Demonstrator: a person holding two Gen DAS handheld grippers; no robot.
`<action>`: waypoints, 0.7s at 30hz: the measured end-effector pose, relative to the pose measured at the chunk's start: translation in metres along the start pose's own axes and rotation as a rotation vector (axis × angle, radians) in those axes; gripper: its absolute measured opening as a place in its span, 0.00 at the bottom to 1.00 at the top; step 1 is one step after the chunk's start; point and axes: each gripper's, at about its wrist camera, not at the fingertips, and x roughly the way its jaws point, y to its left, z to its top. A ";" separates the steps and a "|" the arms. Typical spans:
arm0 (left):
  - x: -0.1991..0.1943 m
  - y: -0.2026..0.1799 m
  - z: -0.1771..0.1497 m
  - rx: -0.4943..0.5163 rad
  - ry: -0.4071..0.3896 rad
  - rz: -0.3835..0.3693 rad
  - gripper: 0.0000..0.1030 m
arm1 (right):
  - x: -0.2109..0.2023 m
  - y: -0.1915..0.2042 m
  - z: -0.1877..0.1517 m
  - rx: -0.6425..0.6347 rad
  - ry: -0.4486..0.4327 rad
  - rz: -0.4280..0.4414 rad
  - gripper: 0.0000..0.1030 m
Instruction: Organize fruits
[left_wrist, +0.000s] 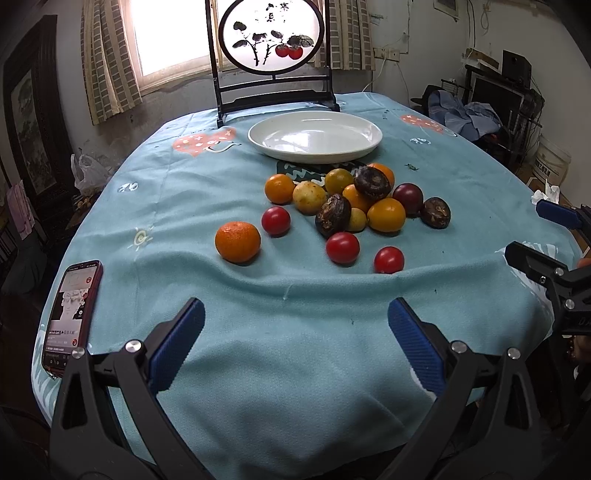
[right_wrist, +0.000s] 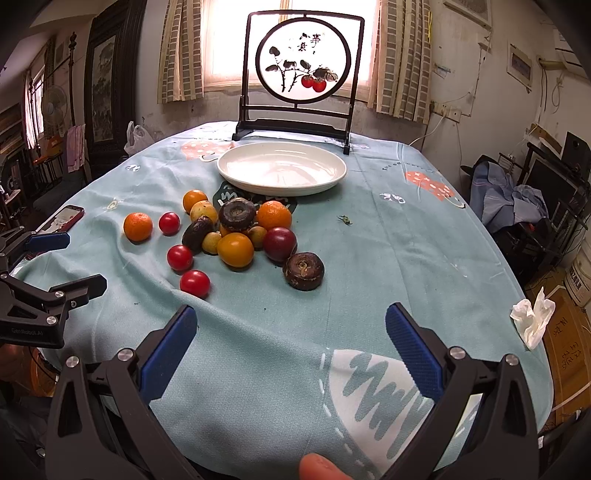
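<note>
Soft teal cloth (left_wrist: 258, 369) covers the table, and in the left wrist view it is rumpled into folds just short of the fruit. The white plate (left_wrist: 255, 138) sits empty, and the fruit pile (left_wrist: 386, 215) lies loose on the near side of it, touching nothing but cloth and each other. A mandarin (left_wrist: 237, 241) sits alone, nearer than the plate and off to its left; a phone (left_wrist: 72, 314) lies further left at the table edge. The left gripper (left_wrist: 295, 341) hangs with its fingers spread wide, holding nothing.

From the right wrist view, the right gripper (right_wrist: 290, 347) is likewise wide open and empty, well short of the plate. Three small red tomatoes (right_wrist: 195, 283) lie nearest. I'd worry they roll: round fruit on a wrinkled cloth could skid from a nudge, and pulling one from the heap may scatter its neighbours toward the edge. A squeeze too firm could split a tomato.
</note>
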 end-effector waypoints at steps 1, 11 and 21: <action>0.000 0.000 0.000 0.000 0.000 0.000 0.98 | 0.000 0.000 0.000 0.000 -0.001 0.001 0.99; 0.004 0.001 -0.003 0.002 0.007 0.001 0.98 | 0.004 0.004 -0.003 -0.013 -0.006 0.008 0.99; 0.008 0.002 -0.005 0.006 0.013 0.003 0.98 | 0.000 0.005 -0.002 -0.018 -0.018 0.053 0.99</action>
